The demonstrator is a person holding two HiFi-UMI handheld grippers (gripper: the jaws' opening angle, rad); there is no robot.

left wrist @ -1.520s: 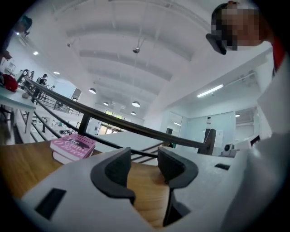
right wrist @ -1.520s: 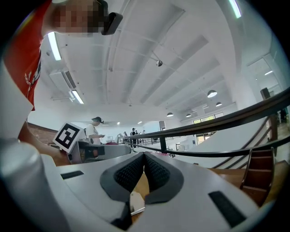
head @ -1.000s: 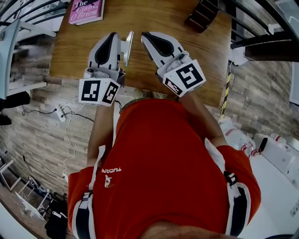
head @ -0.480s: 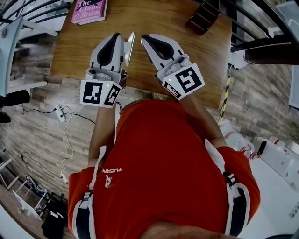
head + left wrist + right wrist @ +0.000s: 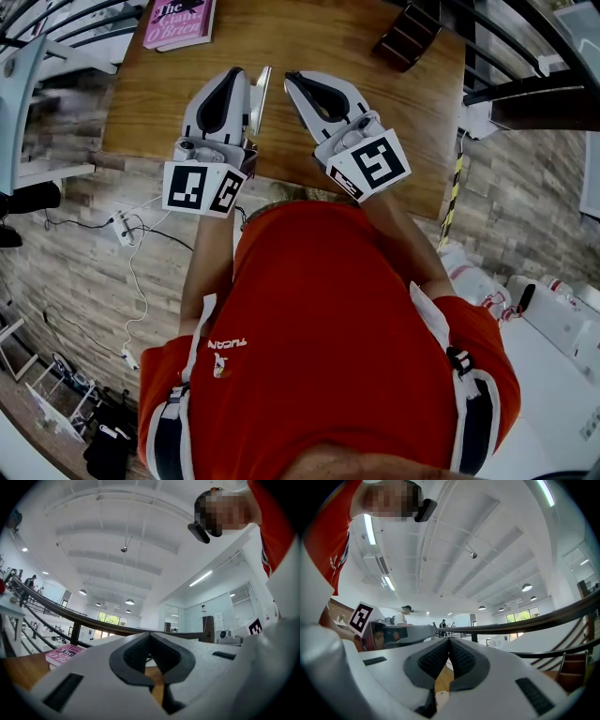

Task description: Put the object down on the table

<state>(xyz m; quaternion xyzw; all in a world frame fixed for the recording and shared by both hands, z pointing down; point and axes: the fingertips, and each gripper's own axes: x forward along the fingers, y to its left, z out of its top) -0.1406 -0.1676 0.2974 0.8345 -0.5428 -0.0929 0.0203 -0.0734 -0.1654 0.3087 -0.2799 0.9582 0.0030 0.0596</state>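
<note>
Both grippers rest side by side on the wooden table (image 5: 309, 28) near its front edge, tips pointing away from me. My left gripper (image 5: 246, 73) is shut with nothing between its jaws; in the left gripper view its dark pads meet at the tip (image 5: 150, 634). My right gripper (image 5: 292, 77) is shut and empty too, with its pads closed together (image 5: 449, 640). A pink book (image 5: 178, 21) lies flat at the table's far left corner, well apart from both grippers. It shows low on the left in the left gripper view (image 5: 63, 654).
A dark stepped object (image 5: 405, 28) stands at the table's far right. Black railings run behind the table. A power strip (image 5: 122, 225) with white cables lies on the stone floor at the left. White items sit on the floor at the right (image 5: 553, 300).
</note>
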